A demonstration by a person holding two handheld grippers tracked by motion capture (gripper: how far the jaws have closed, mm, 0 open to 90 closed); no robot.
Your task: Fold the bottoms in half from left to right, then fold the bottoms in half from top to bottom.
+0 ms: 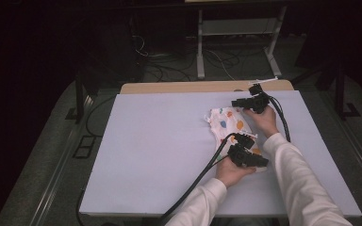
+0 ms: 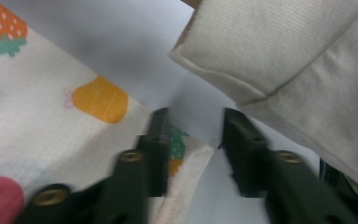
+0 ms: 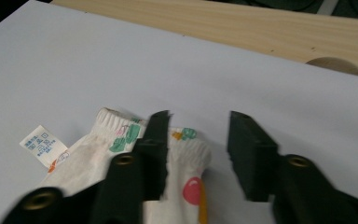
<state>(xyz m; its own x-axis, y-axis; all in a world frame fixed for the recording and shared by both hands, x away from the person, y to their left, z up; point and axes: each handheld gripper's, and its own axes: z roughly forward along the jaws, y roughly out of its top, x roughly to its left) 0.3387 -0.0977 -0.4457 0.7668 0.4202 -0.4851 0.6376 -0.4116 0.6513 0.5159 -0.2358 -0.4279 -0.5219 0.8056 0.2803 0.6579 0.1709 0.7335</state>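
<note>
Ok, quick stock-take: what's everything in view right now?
Garment: one, white with coloured fruit print, right of centre on the mat.
Care label: one, white, at the garment's edge.
Mat: one, pale lilac, covering the table.
Table: one, light wood, far edge showing.
Stand: one, white, on the floor behind.
Left gripper: black, open over the garment's corner.
Right gripper: black, open over the garment's cuff.
Sleeves: two, cream.

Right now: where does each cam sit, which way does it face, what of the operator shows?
High view: above the person's side, facing forward and down on the table; forearms, both hands, left gripper, right gripper.
Left gripper view: along its open jaws at the garment; a sleeve.
Right gripper view: along its open jaws at the garment's ribbed edge.
Shared: the printed garment.
</note>
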